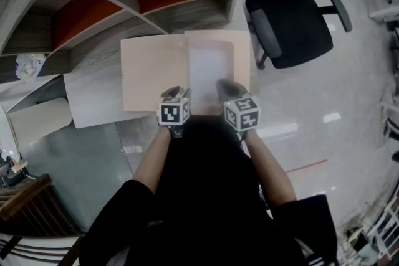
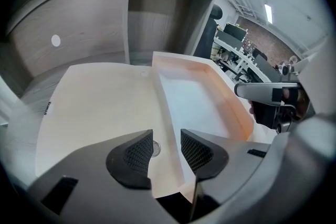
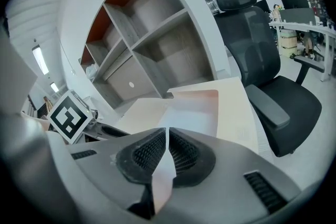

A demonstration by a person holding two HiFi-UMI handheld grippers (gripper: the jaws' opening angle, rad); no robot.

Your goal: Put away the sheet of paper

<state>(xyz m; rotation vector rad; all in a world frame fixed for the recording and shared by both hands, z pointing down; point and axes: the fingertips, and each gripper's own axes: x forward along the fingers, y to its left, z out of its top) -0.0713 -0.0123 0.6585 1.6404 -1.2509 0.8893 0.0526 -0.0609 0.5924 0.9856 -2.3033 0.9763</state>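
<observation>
Resting in the open folder point(image 1: 153, 71) — sheet of paper point(image 1: 209, 68), right claw point(image 3: 167, 152) pinching it, left claw point(image 2: 167, 150) spread

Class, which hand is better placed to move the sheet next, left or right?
Right, probably. The right gripper is shut on the near edge of the sheet, while the left gripper has its jaws apart over the folder, gripping nothing.

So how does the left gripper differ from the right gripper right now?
The left gripper holds its jaws apart, pressing nothing; the right gripper has its jaws closed on a thin pale sheet. The left gripper sits over the fold of the folder, the right gripper over its right half. Both carry marker cubes and point toward the open folder.
</observation>
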